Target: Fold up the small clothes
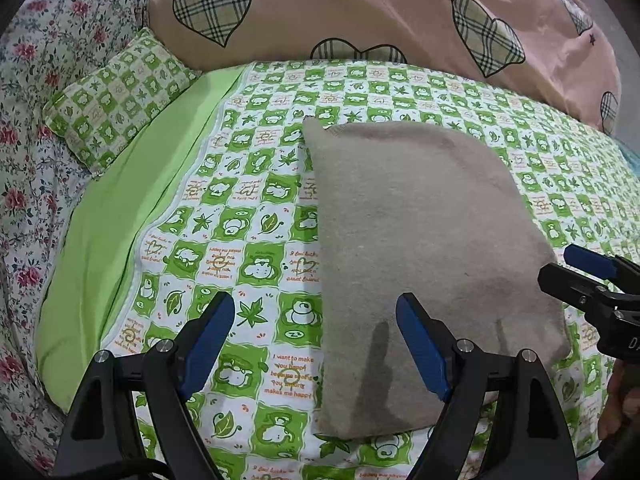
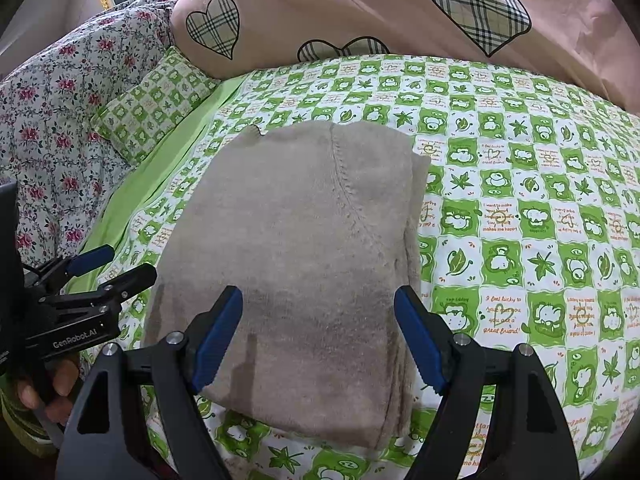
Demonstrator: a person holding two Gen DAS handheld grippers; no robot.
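Observation:
A beige knitted garment (image 1: 420,248) lies folded into a flat rectangle on the green-and-white patterned bedsheet (image 1: 240,220); it also shows in the right wrist view (image 2: 304,264), with layered edges on its right side. My left gripper (image 1: 316,340) is open and empty, hovering over the garment's near left edge. My right gripper (image 2: 318,332) is open and empty, above the garment's near edge. Each gripper shows in the other's view: the right one (image 1: 576,276) at the garment's right, the left one (image 2: 108,268) at its left.
A large pink duvet with plaid hearts (image 1: 380,12) bulks along the far side. A small green patterned pillow (image 1: 116,100) and a floral quilt (image 1: 32,140) lie at the left. A plain green strip of sheet (image 1: 120,220) runs beside them.

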